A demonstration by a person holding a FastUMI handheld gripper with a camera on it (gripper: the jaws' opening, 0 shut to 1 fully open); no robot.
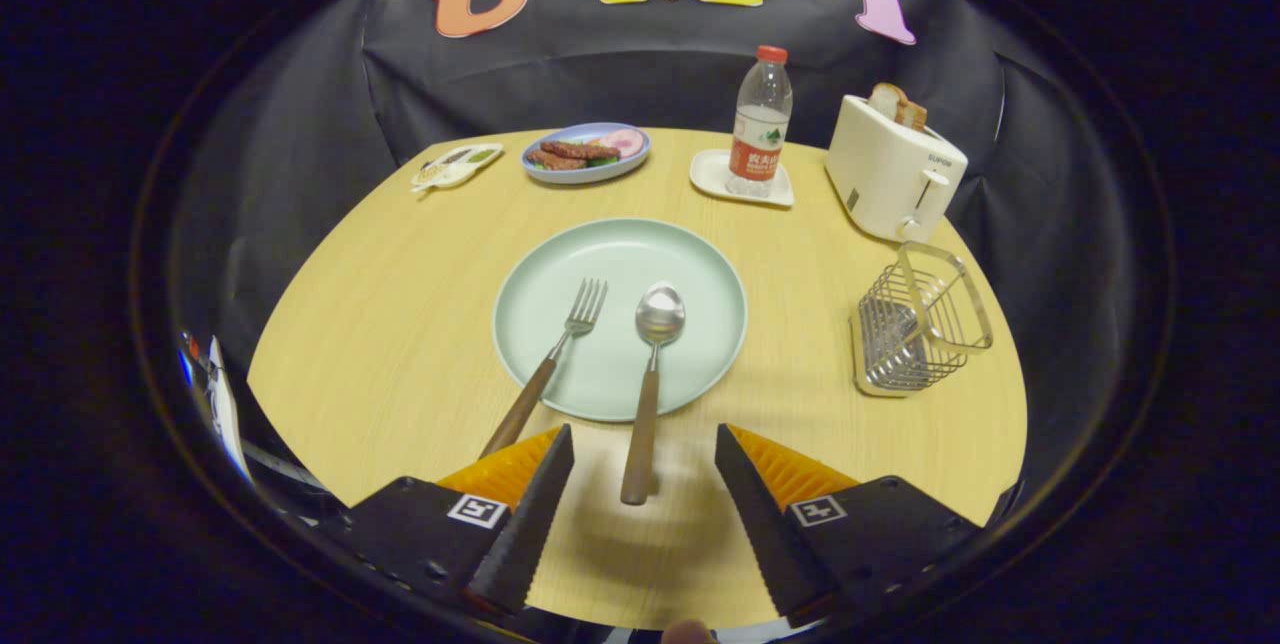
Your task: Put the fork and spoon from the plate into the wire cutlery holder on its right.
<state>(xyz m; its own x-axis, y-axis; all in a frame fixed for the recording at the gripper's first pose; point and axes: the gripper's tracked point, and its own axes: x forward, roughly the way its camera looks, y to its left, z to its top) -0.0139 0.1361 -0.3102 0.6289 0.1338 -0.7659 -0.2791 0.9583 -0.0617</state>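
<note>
The gripper (645,484) hangs above the near edge of the counter (400,324), its fingers (530,514) spread wide and holding nothing. The spread suits the approach: the wooden handle end of the spoon (650,374) lies between them, so a drop and squeeze would likely take it by the handle. The spoon's bowl rests on the pale green plate (620,254) while its handle runs off the near rim toward the fingers, which leaves the handle slightly raised and easy to get under. The fork (555,364) lies just left of the spoon, tines on the plate, handle angled toward the left finger; both handles face the gripper, likely laid so for an easy pick. The wire cutlery holder (920,324) stands right of the plate, well apart from it, tilted in this view with its open top clear to receive the pieces. On the far side stand a bottle (760,119) on a small tray, a toaster (890,179) and a plate of food (585,152). Nothing has been moved to the holder yet.
</note>
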